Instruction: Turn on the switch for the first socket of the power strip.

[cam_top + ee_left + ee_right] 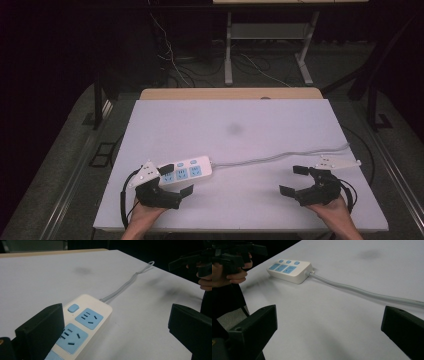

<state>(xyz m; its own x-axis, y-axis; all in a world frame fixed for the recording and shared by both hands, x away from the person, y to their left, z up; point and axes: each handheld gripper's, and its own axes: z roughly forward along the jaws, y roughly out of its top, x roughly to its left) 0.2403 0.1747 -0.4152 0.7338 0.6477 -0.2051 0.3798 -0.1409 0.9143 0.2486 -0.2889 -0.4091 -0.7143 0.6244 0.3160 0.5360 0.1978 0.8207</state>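
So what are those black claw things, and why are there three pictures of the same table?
A person holds a grabbing tool in each hand. The left gripper and the right gripper each have two black fingers, and both are open, holding nothing. One picture comes from a camera high above the white table. The other two come from small cameras riding on each tool, looking out between its fingers. On the table lies a white power strip with blue sockets, and its grey cable runs off to the right. The left gripper sits right by the strip, which partly lies between its fingers.
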